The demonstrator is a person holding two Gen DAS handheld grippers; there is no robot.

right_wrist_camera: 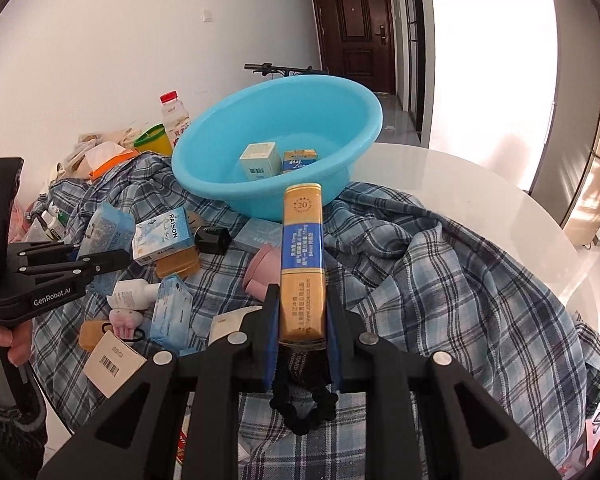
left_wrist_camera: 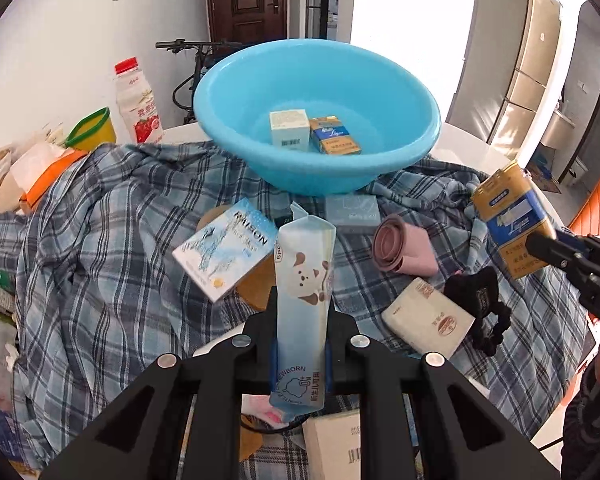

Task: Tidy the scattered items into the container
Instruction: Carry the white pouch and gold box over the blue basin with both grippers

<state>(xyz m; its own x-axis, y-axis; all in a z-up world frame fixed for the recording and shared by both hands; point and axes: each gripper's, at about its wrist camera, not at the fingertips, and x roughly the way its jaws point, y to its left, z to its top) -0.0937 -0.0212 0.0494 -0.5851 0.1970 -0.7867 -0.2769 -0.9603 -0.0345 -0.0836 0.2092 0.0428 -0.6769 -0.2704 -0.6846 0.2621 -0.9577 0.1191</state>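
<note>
My left gripper (left_wrist_camera: 302, 316) is shut on a pale blue wipes pack (left_wrist_camera: 305, 268) with a cartoon print, held upright above the plaid cloth. Beyond it stands the blue basin (left_wrist_camera: 400, 92), which holds a white-green box (left_wrist_camera: 288, 128) and a gold-blue pack (left_wrist_camera: 334, 136). My right gripper (right_wrist_camera: 302, 312) is shut on a long gold-blue carton (right_wrist_camera: 303, 248), which points toward the basin (right_wrist_camera: 320, 108). In the left wrist view that carton (left_wrist_camera: 508, 216) hangs at the right edge. The left gripper (right_wrist_camera: 100, 254) with its pack (right_wrist_camera: 110, 228) shows at the far left of the right wrist view.
A plaid cloth (left_wrist_camera: 100, 240) covers the round white table (right_wrist_camera: 460, 184). On it lie a RAISON box (left_wrist_camera: 224, 248), a pink cup (left_wrist_camera: 400, 248), a black scrunchie (left_wrist_camera: 484, 308), a beige pack (left_wrist_camera: 428, 316) and other small packs. A yogurt bottle (left_wrist_camera: 136, 100) and a yellow cup (left_wrist_camera: 94, 130) stand behind on the left.
</note>
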